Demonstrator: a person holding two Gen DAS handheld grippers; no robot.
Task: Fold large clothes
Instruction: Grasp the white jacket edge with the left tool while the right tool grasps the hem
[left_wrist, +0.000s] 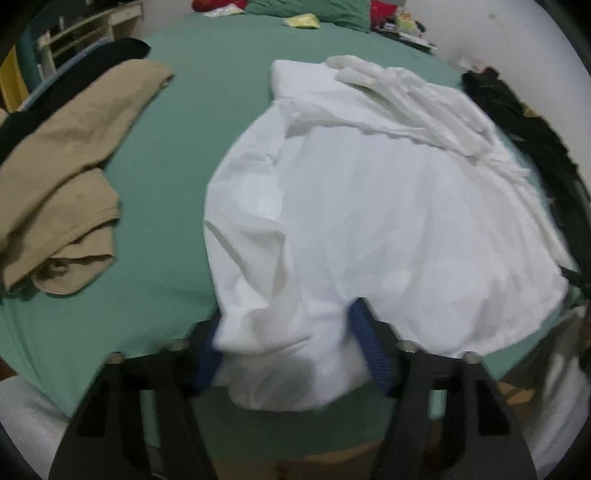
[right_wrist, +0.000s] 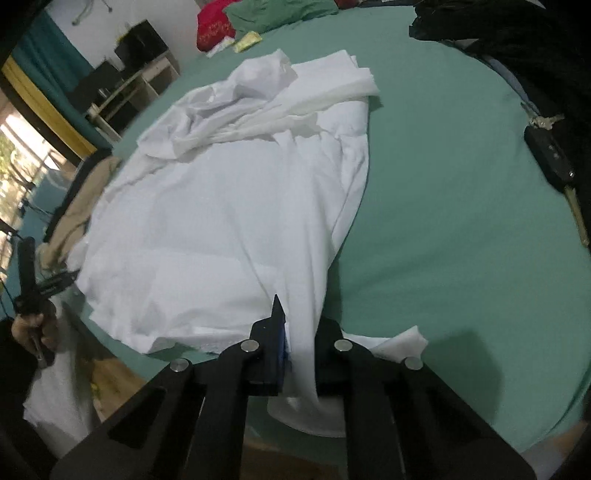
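A large white garment (left_wrist: 369, 206) lies spread and wrinkled on the green bed sheet (left_wrist: 192, 122). Its near edge bunches between the blue-padded fingers of my left gripper (left_wrist: 291, 343), whose jaws stand apart around the cloth. In the right wrist view the same white garment (right_wrist: 221, 206) lies ahead, and my right gripper (right_wrist: 301, 332) is shut on a fold of its near hem. The left gripper (right_wrist: 26, 280), held in a hand, shows at the left edge there.
A tan garment (left_wrist: 62, 177) lies crumpled at the left of the bed. Dark clothes (left_wrist: 528, 125) lie at the right edge. A car key (right_wrist: 554, 162) lies on the green sheet (right_wrist: 461, 221) to the right. Pillows and small items sit at the far end.
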